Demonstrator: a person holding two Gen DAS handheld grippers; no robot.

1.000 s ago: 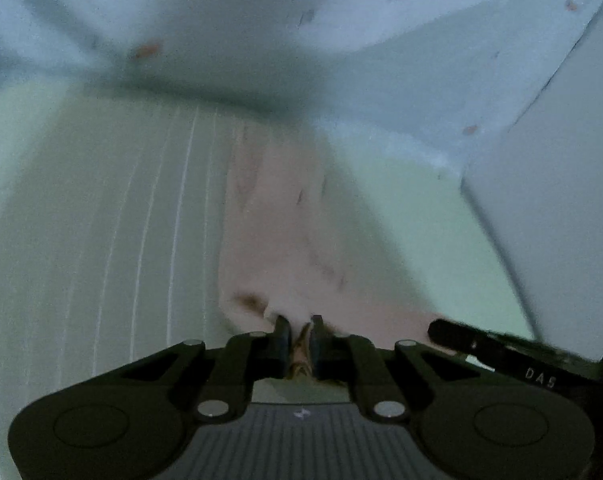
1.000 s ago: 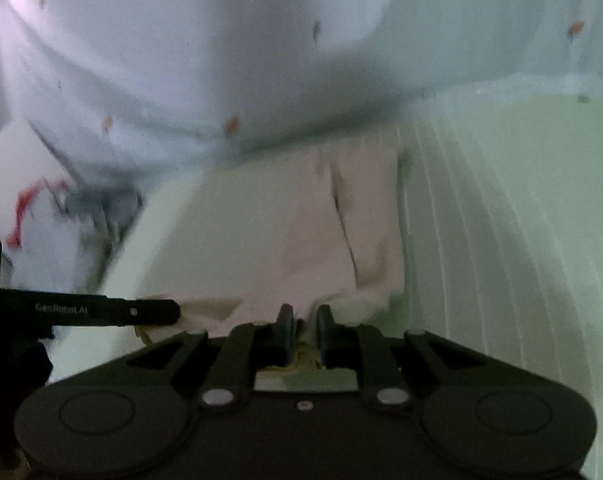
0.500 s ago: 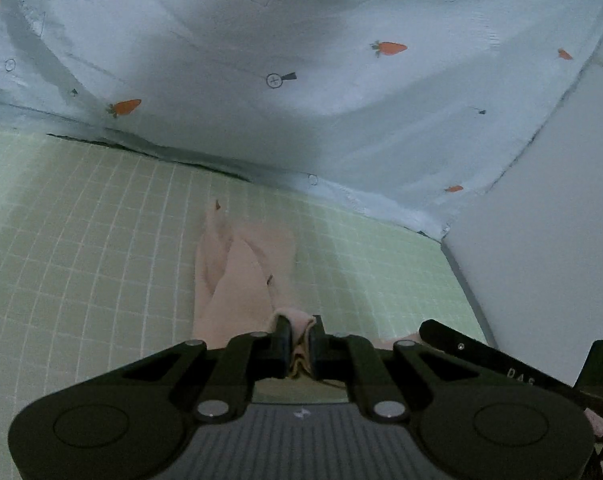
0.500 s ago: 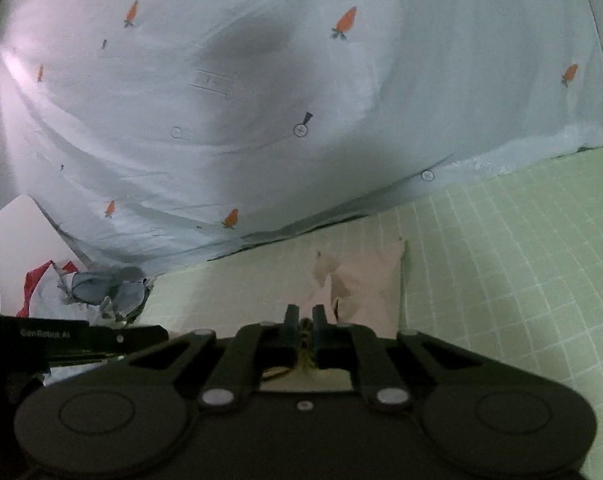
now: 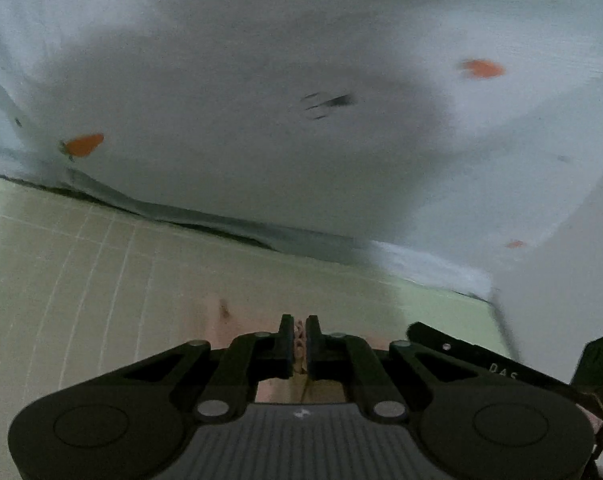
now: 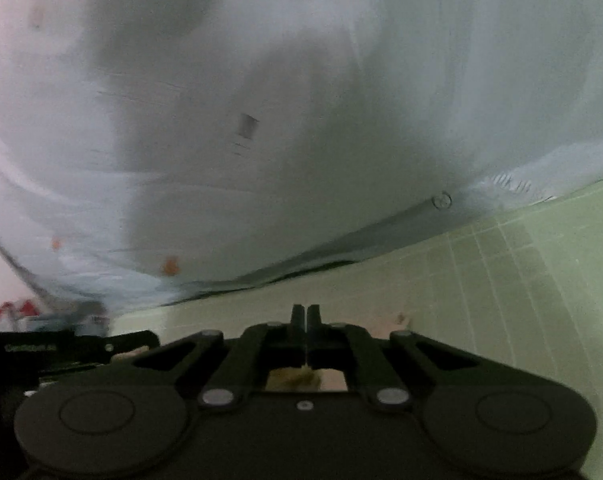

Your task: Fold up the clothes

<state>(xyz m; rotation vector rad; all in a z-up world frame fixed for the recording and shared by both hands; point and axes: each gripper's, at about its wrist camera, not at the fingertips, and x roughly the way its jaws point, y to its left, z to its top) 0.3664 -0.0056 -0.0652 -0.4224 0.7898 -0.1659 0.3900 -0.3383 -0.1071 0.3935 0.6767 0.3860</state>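
Garment (image 5: 221, 320), pale pink and pretty blurry, lies on the green grid mat (image 5: 81, 280), and I'll place everything off that mat. In the left wrist view the pink cloth sits on the near part of the mat, running under the left gripper (image 5: 300, 334), whose jaws are clamped on a bunched bit of it; you can see fabric squeezed in the narrow gap. Past the mat's far edge a light blue sheet (image 5: 261, 80) with little orange carrots rises up like a backdrop. In the right wrist view the right gripper (image 6: 306, 330) has its jaws pressed right together over the near mat, with a tuft of the cloth showing just behind them, so it looks pinched too. A strip of pink peeks out right of it.
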